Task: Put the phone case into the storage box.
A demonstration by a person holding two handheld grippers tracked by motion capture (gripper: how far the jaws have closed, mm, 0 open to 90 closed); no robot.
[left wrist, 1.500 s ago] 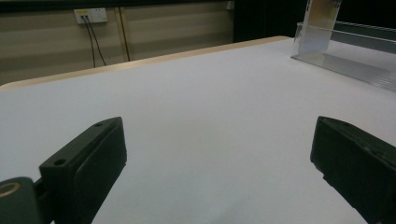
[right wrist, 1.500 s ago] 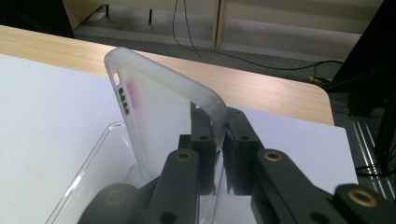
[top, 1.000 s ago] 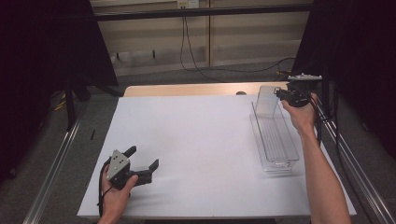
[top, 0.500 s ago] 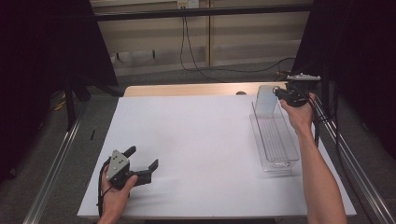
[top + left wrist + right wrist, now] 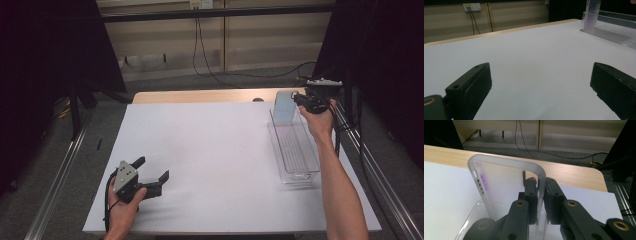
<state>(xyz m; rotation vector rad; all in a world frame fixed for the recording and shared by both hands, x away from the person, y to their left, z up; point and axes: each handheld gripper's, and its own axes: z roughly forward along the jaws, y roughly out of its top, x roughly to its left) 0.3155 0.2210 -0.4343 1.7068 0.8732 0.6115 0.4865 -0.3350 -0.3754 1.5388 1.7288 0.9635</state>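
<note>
My left gripper [image 5: 150, 176] rests low on the white table [image 5: 210, 150], well apart from the clear tray [image 5: 295, 150] and toward the near left corner, its jaws spread wide with nothing between them; in the left gripper view the tray sits far off at the upper right. Moving right, the tray lies lengthwise along the table's right side, its near end toward me. At the tray's far end my right gripper [image 5: 538, 187] is clamped on a frosted translucent panel [image 5: 499, 177], pads pressing one upright edge, so the panel stands on end inside the tray with its rounded corners on top.

My worry is the hold itself: I grip only a thin edge, off to one side, so I judge the panel could pivot between the pads or slip out if I lift quickly. If its lower edge is seated against the tray's wall, pulling at an angle might drag the light tray across the table, since my left gripper is too far from the tray to steady it.
</note>
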